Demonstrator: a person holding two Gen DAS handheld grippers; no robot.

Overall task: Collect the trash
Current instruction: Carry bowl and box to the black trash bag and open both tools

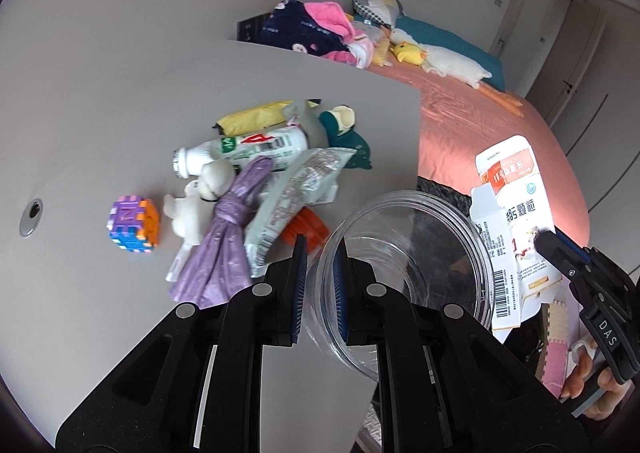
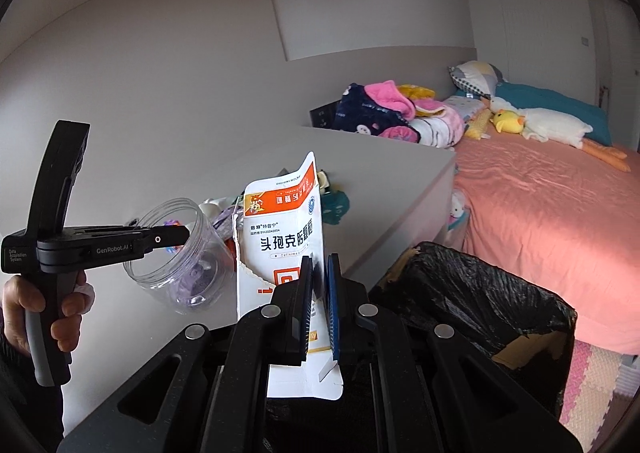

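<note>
White carton (image 2: pixel 280 237) upright, flap pointing up.

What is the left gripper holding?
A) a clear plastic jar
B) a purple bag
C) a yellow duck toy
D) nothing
A: the left gripper pinches the rim of the clear plastic jar, one finger inside and one outside, while the purple bag lies on the table.

So there's a grey table (image 1: pixel 100 113) with a messy pile on it: white bottle (image 1: pixel 240 151), yellow packet (image 1: pixel 256 117), purple knotted bag (image 1: pixel 228 233), clear foil wrapper (image 1: pixel 296 189), small white plush (image 1: pixel 200 201). A colourful block cube (image 1: pixel 134 225) sits just left of the pile, apart from it.
</note>
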